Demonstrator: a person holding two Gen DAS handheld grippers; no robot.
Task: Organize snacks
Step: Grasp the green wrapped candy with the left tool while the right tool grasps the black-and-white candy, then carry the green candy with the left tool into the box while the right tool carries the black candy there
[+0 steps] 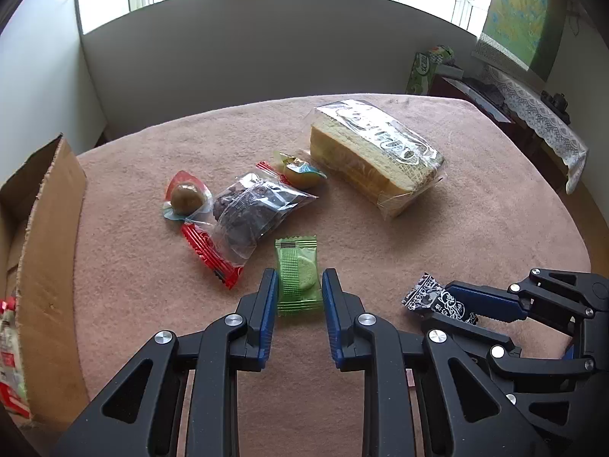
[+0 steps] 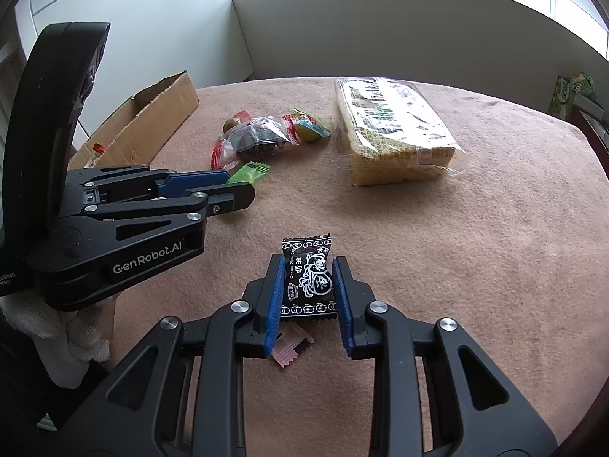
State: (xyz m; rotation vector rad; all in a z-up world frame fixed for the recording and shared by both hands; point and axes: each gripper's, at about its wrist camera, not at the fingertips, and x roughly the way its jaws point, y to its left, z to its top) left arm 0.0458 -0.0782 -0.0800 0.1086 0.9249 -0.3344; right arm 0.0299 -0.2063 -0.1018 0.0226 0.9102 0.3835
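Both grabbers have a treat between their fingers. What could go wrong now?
1. The left hand-held gripper sits around the green packet; the pads look barely touching, so it might slip out when lifted.
2. The right hand-held gripper grips the black candy, and a pink wrapper lies just under it, so that could get dragged along.
3. The two grippers sit close together and might bump heading for the cardboard box.

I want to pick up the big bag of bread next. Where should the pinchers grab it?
Probably grab the bread bag across its short width, near the middle, coming down from above. It lies flat on the pink cloth, long and wide, with open space on both long sides. The loose clear plastic at the ends looks slippery and might tear or slide.
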